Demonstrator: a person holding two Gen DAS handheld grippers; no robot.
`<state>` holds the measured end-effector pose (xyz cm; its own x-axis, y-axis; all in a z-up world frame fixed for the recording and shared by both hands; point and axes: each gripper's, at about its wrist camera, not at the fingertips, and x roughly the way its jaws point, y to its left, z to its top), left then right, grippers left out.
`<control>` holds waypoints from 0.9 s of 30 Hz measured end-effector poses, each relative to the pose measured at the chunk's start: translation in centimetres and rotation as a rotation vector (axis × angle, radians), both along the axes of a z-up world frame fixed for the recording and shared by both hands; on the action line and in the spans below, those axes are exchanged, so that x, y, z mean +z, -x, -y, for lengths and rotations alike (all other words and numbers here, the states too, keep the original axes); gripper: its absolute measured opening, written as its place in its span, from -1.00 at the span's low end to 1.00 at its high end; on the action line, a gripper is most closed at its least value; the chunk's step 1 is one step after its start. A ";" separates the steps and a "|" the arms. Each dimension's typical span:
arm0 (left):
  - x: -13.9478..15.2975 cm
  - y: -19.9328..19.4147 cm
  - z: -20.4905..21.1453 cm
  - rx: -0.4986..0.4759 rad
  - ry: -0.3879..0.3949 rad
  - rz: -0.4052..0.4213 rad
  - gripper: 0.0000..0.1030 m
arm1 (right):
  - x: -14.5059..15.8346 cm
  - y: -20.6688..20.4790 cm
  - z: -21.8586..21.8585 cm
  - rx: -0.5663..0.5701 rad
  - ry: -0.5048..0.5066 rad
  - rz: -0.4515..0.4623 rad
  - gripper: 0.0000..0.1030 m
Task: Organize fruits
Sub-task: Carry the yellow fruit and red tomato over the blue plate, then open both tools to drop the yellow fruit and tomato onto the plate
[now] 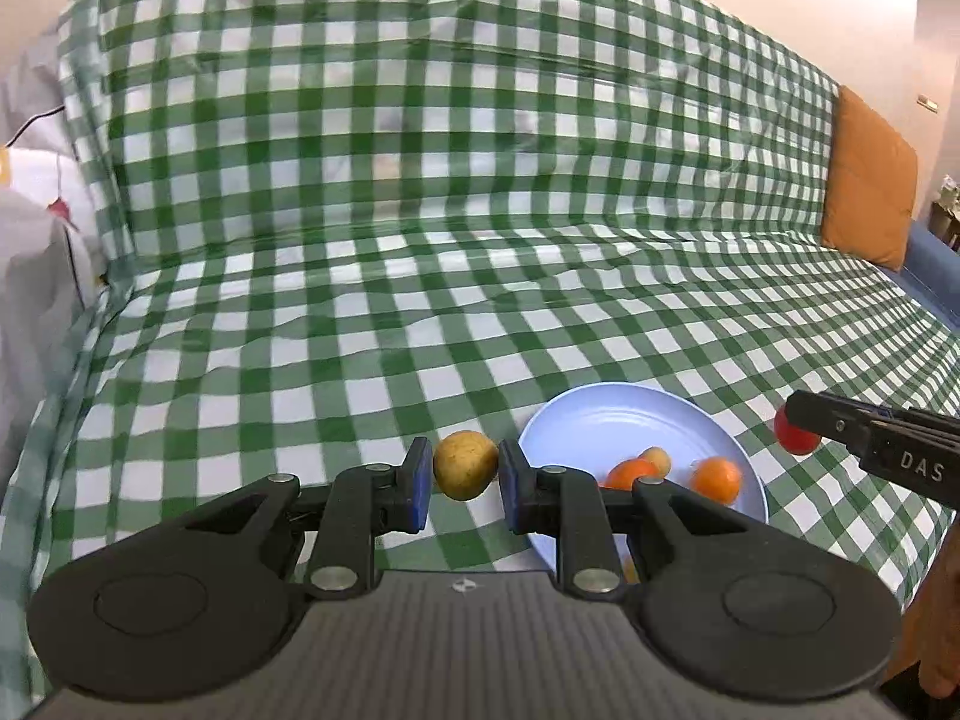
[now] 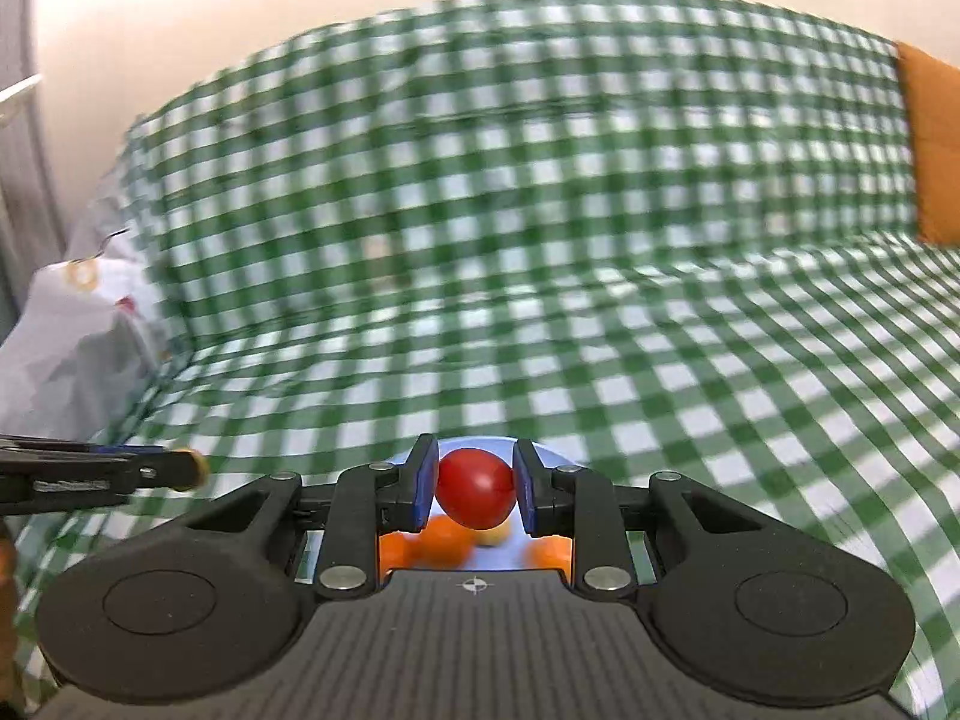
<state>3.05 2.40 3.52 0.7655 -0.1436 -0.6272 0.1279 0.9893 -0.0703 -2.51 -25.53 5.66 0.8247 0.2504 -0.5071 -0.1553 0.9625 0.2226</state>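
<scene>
My left gripper (image 1: pixel 465 468) is shut on a yellow-brown round fruit (image 1: pixel 465 464), held above the checked cloth just left of a pale blue plate (image 1: pixel 600 420). Orange fruits (image 1: pixel 715 478) and a smaller yellow-orange one (image 1: pixel 659 459) lie in the plate. My right gripper (image 2: pixel 474 489) is shut on a red round fruit (image 2: pixel 475 495), above the blue plate (image 2: pixel 480 443), with blurred orange fruits (image 2: pixel 444 543) below it. The right gripper (image 1: pixel 804 426) also shows at the right edge of the left wrist view, with the red fruit (image 1: pixel 793 437) at its tip.
A green and white checked cloth (image 1: pixel 420 210) covers a sofa seat and backrest. An orange cushion (image 1: pixel 870 180) leans at the far right. A white plastic bag (image 1: pixel 36 252) sits at the left end. The left gripper (image 2: pixel 120 471) enters the right wrist view from the left.
</scene>
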 end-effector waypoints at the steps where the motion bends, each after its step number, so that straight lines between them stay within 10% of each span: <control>1: 0.0 -0.2 0.1 -0.003 0.005 0.005 -0.50 | -0.3 -0.1 0.5 -0.014 -0.006 -0.008 -0.45; 23: -2.8 -4.7 5.6 -0.114 0.077 -0.029 -0.49 | -2.6 -2.4 -1.7 0.061 0.057 -0.075 -0.44; 27: -2.5 -4.6 5.3 -0.114 0.104 -0.028 -0.49 | -2.7 -2.7 -1.5 0.028 0.055 -0.096 -0.04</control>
